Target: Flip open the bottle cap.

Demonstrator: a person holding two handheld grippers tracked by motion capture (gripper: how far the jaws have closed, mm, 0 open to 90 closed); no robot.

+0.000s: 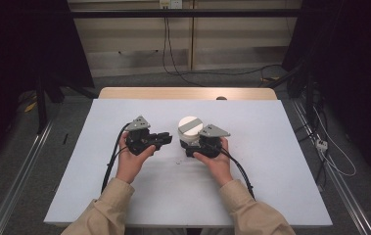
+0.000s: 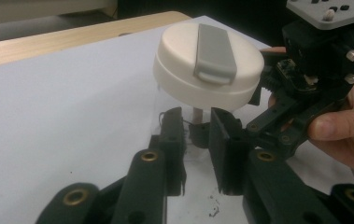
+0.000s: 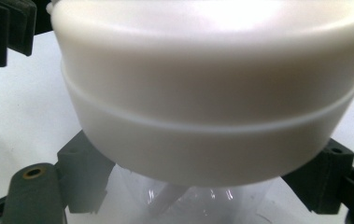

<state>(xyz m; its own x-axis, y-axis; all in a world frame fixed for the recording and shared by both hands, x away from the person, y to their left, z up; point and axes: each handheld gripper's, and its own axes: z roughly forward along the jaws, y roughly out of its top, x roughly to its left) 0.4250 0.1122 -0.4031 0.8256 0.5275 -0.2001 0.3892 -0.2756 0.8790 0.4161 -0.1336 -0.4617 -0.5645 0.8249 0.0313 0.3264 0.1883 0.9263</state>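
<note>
A clear cup with a white lid (image 1: 190, 126) and a grey flap stands mid-table on the white sheet (image 1: 271, 186). My right gripper (image 1: 192, 146) is shut on the cup's clear body just under the lid (image 3: 212, 93), one jaw on each side of it (image 3: 202, 189). In the left gripper view the lid (image 2: 207, 65) tilts slightly, and the right gripper (image 2: 263, 93) reaches in from the right. My left gripper (image 1: 166, 138) lies just left of the cup and points at it. Its jaws (image 2: 197, 122) stand a narrow gap apart with nothing pressed between them.
A small white scrap (image 1: 178, 160) lies on the sheet between the hands. Dark specks (image 2: 214, 210) mark the sheet below my left jaws. The table's wooden back edge (image 1: 188, 93) shows beyond the sheet. Cables run across the floor behind and to the right.
</note>
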